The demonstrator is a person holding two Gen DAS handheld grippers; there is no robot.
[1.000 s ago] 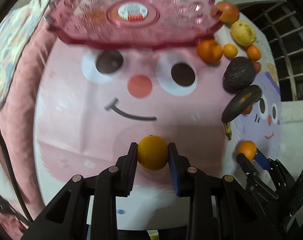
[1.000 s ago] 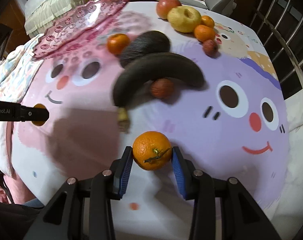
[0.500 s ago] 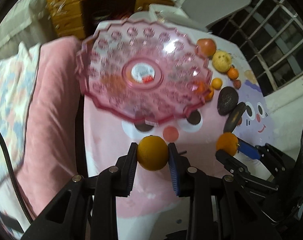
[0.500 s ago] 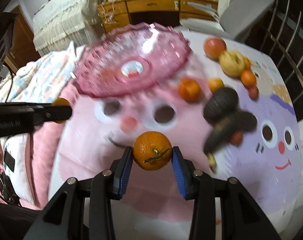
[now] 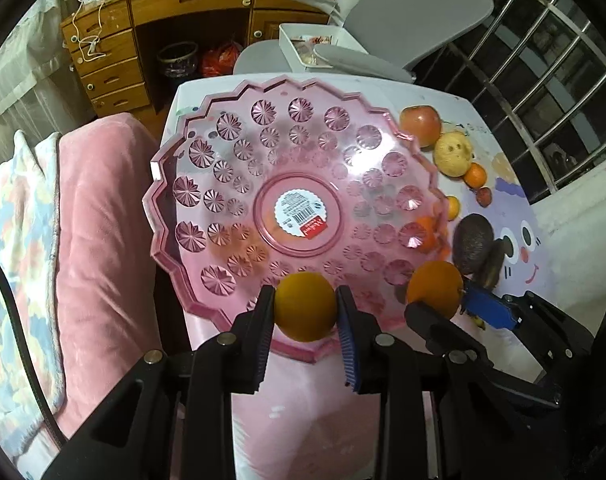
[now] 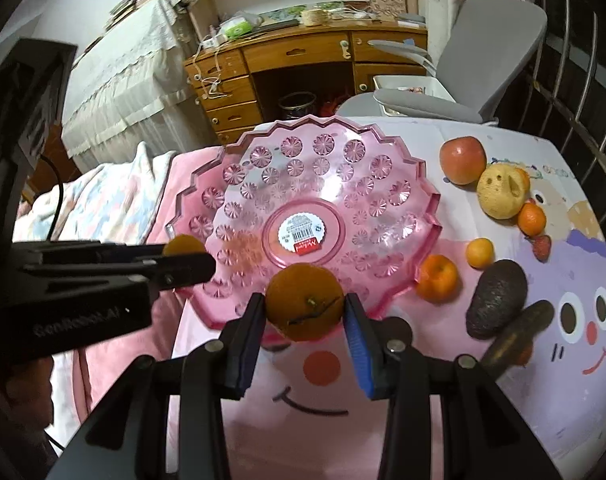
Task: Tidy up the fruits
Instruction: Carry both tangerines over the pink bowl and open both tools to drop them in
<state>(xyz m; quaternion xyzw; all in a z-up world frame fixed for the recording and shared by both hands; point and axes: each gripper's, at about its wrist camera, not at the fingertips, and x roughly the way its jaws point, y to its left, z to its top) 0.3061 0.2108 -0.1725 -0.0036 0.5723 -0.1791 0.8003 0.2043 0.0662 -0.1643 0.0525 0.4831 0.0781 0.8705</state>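
The pink plate (image 5: 231, 184) sits at the near-left end of the table (image 6: 483, 380), empty apart from its centre label, and it lies at 12 o'clock from both grippers, directly ahead along their fingers. Being round, the plate has no long axis to align with. The left gripper (image 5: 305, 314) is clamped on a smooth orange (image 5: 305, 306) over the plate's near rim; the right gripper (image 6: 303, 312) is clamped on a stemmed orange (image 6: 303, 302), also at the near rim, so neither is clearly nearer. The loose fruit, from apple (image 6: 462, 159) to avocado (image 6: 497, 300), lies at 2 to 3 o'clock. One second earlier both grippers faced the bare cloth; both have since swung up to the plate, oranges unchanged.
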